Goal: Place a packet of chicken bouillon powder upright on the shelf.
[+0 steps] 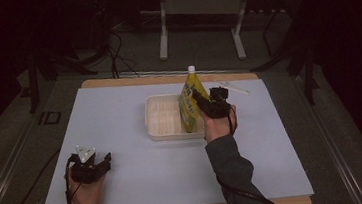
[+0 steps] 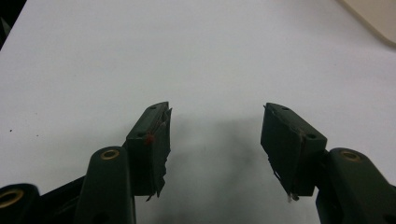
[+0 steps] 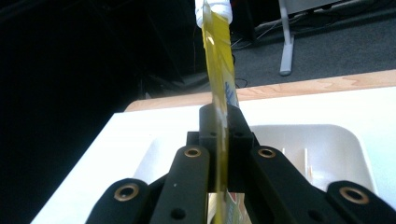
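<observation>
At seven o'clock on the desk (image 1: 127,187), the left claw (image 2: 215,140) rests with its jaws spread over bare surface. The right claw (image 1: 204,102) pinches a yellow pouch (image 1: 189,101) with a white cap, standing upright in the white tray (image 1: 163,116) at twelve o'clock. The pouch's bottom is hidden behind the tray wall; its print is too blurred to read.

Pouch (image 1: 189,102) upright in tray (image 1: 163,116)
</observation>
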